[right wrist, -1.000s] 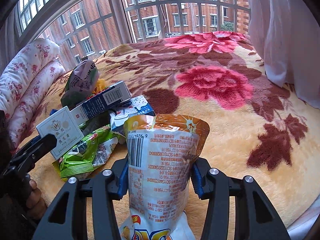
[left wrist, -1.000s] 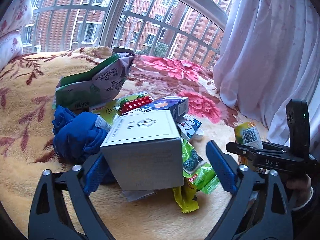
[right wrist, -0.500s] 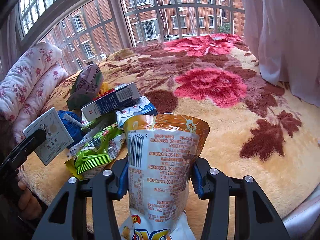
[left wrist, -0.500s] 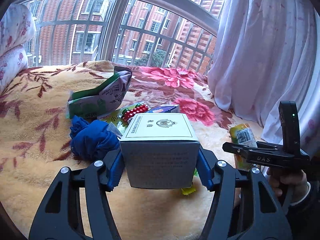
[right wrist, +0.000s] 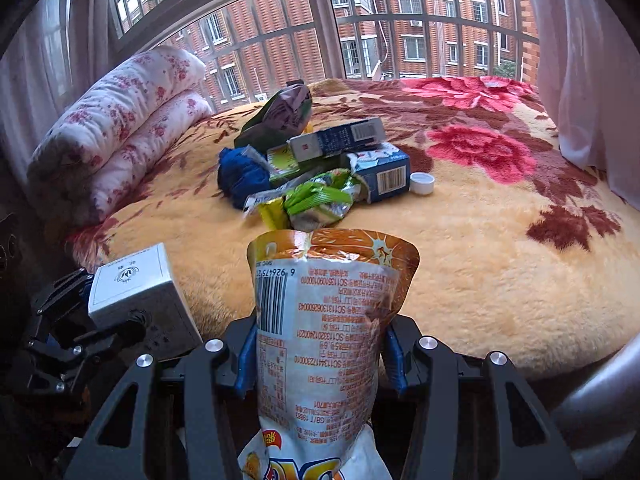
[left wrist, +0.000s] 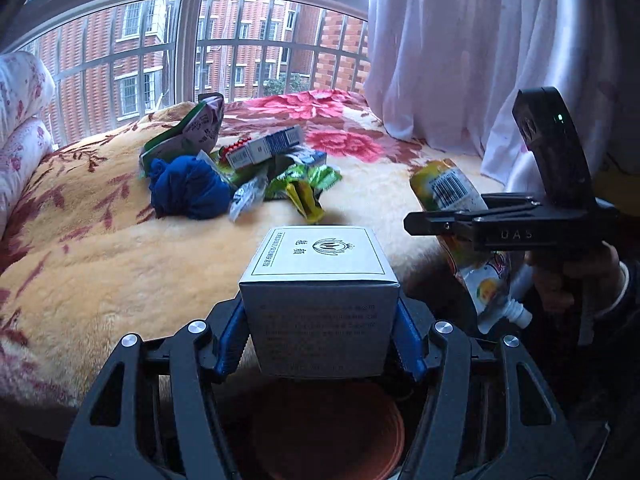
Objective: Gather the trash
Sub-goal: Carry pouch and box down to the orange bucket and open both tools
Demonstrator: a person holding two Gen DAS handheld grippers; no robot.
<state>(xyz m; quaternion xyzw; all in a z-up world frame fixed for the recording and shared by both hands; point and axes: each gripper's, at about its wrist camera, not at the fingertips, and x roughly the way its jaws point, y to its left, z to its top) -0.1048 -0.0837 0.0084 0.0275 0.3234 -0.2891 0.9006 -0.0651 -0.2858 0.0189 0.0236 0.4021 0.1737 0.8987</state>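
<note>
The white carton [left wrist: 320, 280] sits clamped between the blue pads of the left claw [left wrist: 320, 344], and directly below it, under the claw, lies the round reddish-brown mouth of a bin [left wrist: 328, 432]. That is the relation the coming move turns on, by my reading: the carton hangs nearly plumb over the bin, off the bed's near edge, so a release should drop it in. The left claw is the nearer of the two to the bin.

The right claw [right wrist: 320, 356] is clamped on the orange drink pouch [right wrist: 328, 320], just to the right of the carton and level with it. The pouch's long axis runs along the fingers, its spout end toward the wrist.

The carton is stiff, matte card, square-cornered, with a printed crest on top. The pouch is glossy, crinkled film, soft and flattened.

Beyond the carton, the rest of the trash pile [left wrist: 256, 168] lies on the plush floral blanket [left wrist: 100, 248]: green foil wrappers, blue-and-white cartons, a crumpled blue cloth, a limp grey-green bag and a white cap.
</note>
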